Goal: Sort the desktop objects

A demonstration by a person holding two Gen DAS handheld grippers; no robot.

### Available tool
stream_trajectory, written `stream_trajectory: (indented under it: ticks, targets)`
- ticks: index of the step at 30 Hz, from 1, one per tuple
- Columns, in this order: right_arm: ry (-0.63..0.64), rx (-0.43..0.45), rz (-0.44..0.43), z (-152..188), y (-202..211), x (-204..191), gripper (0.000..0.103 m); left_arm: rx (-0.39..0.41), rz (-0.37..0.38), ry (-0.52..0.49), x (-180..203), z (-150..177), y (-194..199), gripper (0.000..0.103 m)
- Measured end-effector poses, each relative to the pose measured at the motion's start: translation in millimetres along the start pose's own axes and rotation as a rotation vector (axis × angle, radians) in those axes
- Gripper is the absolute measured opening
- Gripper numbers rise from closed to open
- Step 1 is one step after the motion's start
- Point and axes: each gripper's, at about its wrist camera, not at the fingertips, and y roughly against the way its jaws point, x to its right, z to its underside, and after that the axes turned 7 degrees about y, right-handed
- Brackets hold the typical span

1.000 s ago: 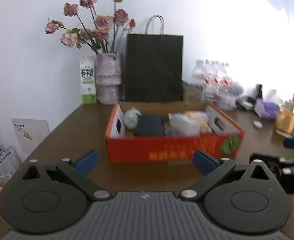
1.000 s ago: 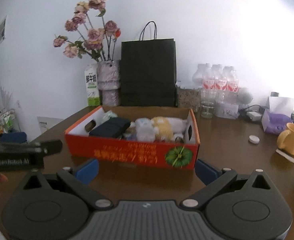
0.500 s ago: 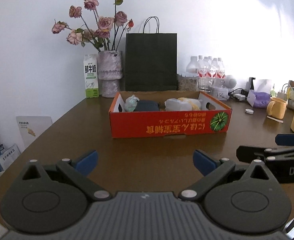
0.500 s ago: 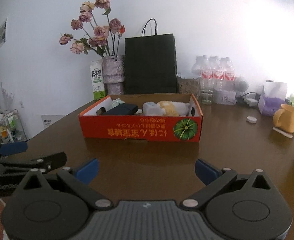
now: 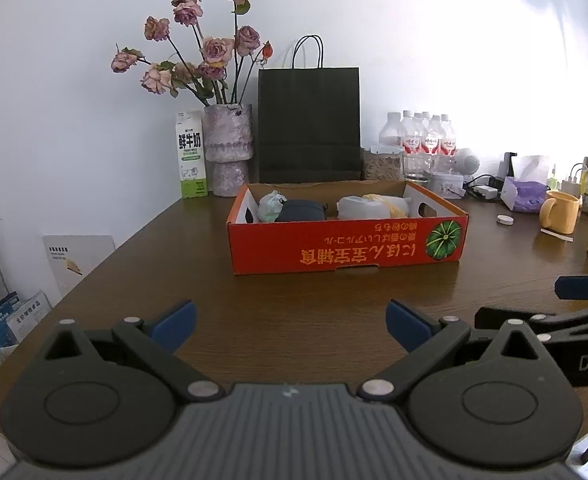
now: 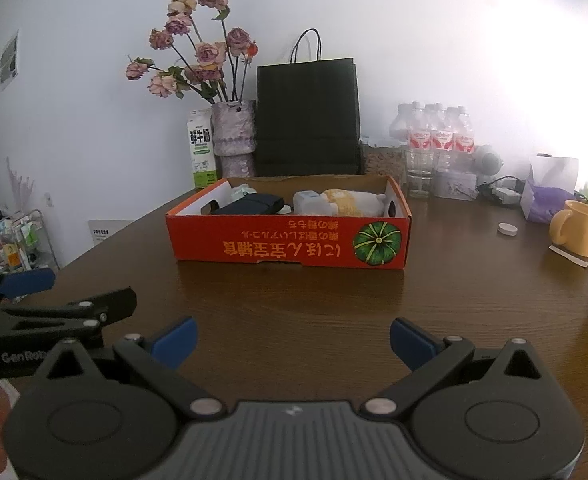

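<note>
Nearest the cameras, the left gripper (image 5: pixel 290 322) and right gripper (image 6: pixel 292 338) hover side by side over the bare desk (image 5: pixel 294 300), fingers spread wide, holding nothing. Farther on sits the red box (image 6: pixel 290 246) with a dark pouch (image 6: pixel 250 205) and wrapped items inside.

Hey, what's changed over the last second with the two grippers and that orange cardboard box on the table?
Both grippers drew back from the orange cardboard box, which now looks smaller and farther off in both wrist views. The left gripper and right gripper remain open and empty; nothing was grasped or released. The box, the dark pouch and the white and yellow items inside it, and the yellow ceramic mug stayed put.
</note>
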Motion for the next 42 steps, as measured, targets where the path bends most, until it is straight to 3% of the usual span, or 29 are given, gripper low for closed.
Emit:
stream_trajectory:
  ticks: [42]
  targets:
    - [0.007,0.014,-0.003,-1.3,3.8,0.4,0.103,0.014,-0.004,-0.008,-1.2,-1.1,3.6,0.103]
